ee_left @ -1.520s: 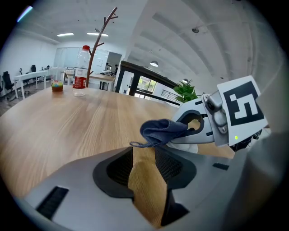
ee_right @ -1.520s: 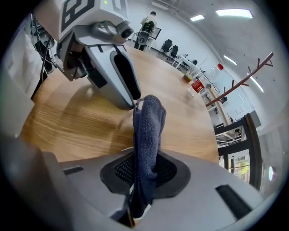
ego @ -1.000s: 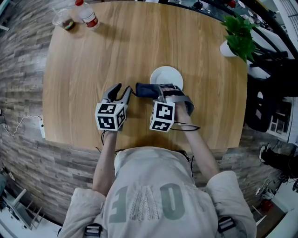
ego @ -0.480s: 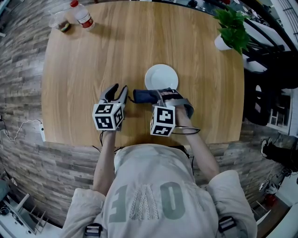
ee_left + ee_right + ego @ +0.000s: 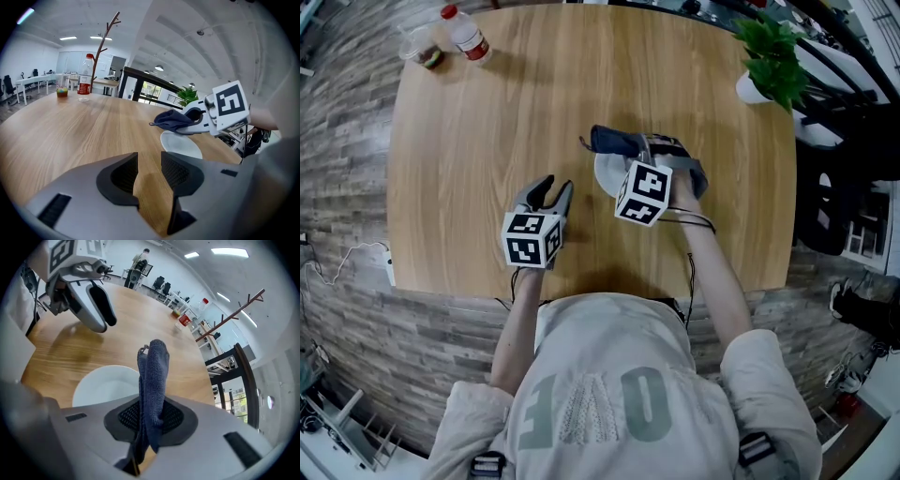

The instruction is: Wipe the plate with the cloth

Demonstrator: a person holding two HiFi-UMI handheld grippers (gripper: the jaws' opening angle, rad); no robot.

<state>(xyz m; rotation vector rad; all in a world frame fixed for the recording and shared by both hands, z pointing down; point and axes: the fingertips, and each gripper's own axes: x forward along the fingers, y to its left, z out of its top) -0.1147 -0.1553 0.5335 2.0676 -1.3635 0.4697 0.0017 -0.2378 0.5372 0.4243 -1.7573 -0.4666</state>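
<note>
**Wooden table, cloth over plate**

The round wooden table (image 5: 487, 141) stands in an open office. The right gripper (image 5: 150, 420) has its jaws clamped on the dark blue cloth (image 5: 154, 376), above the white plate (image 5: 101, 383). To the near left, the left gripper (image 5: 149, 176) has its jaws slightly apart, holding nothing.

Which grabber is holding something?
The right gripper: its jaws pinch the dark blue cloth above the round white plate. The left gripper has its jaws apart, empty.
</note>
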